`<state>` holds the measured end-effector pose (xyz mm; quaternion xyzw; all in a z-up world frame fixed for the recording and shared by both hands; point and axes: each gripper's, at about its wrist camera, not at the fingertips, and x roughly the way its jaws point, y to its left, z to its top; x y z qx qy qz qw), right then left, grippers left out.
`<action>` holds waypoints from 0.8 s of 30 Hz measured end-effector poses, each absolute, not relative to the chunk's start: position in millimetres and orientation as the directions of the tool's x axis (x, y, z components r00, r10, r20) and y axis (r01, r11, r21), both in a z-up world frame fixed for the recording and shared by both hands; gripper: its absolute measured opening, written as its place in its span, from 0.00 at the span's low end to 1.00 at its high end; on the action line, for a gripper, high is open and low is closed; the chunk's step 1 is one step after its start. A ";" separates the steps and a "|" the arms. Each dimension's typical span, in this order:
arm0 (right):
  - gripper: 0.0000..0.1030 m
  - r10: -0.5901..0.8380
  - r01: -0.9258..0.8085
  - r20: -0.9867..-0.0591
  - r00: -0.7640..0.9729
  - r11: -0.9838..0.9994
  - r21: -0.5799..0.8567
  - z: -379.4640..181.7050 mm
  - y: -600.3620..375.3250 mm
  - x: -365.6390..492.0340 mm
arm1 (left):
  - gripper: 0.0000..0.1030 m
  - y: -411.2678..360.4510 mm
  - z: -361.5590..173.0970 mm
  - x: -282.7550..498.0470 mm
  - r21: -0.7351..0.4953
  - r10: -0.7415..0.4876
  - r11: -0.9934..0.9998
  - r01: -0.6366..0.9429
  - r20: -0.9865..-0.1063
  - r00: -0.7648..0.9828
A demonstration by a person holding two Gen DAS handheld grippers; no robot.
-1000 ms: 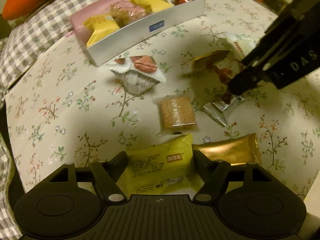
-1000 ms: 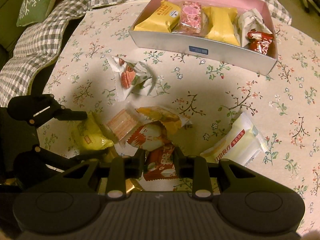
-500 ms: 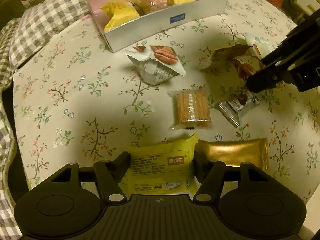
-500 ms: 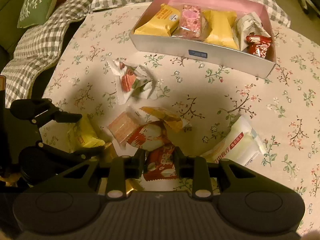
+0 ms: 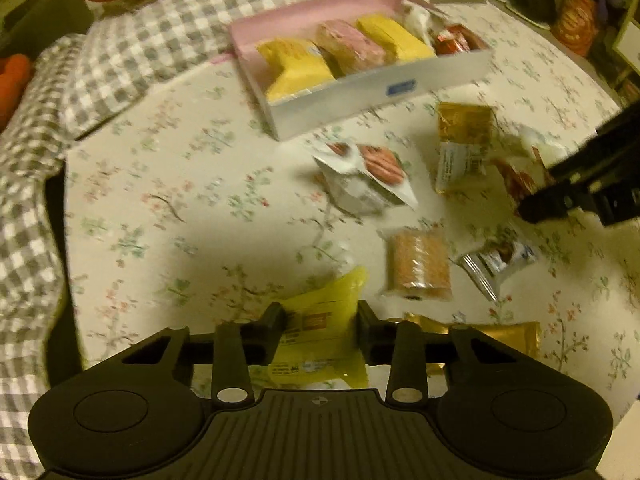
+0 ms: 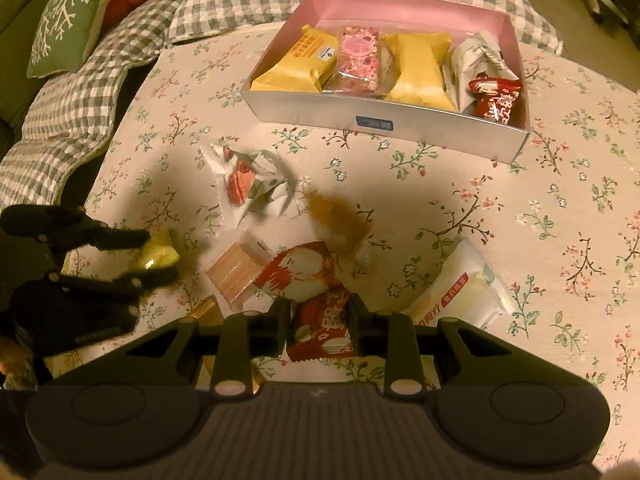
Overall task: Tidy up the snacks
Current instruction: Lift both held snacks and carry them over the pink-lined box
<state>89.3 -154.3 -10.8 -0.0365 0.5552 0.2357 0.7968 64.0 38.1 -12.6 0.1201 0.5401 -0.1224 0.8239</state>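
Your left gripper (image 5: 320, 330) has its jaws clamped on the yellow packet (image 5: 320, 312), lifted at the near edge of the floral surface (image 5: 160, 208). Your right gripper (image 6: 319, 326) has its jaws pressed on the red packet (image 6: 320, 332), among loose snacks. The pink box (image 6: 420, 12) sits farther back on the surface, already holding a row of packets.

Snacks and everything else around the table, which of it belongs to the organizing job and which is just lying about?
Job: pink box, yellow packet in left gripper, red packet in right gripper, loose cracker pack.
Lying about: green pillow, checked blanket.
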 end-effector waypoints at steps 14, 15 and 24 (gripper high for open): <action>0.26 0.351 -0.402 -0.894 0.278 0.888 0.224 -6.6 -158.0 90.7 | 0.22 53.0 8.6 69.4 0.044 -0.070 0.970 0.241 -0.893 0.444; 0.26 0.350 -0.399 -0.894 0.280 0.889 0.224 -6.4 -159.0 91.4 | 0.22 51.7 11.7 68.9 0.038 -0.078 0.969 0.243 -0.889 0.452; 0.26 0.369 -0.358 -0.875 0.312 0.899 0.251 5.9 -177.1 102.9 | 0.22 60.2 25.1 71.4 -0.018 -0.107 0.983 0.180 -0.862 0.496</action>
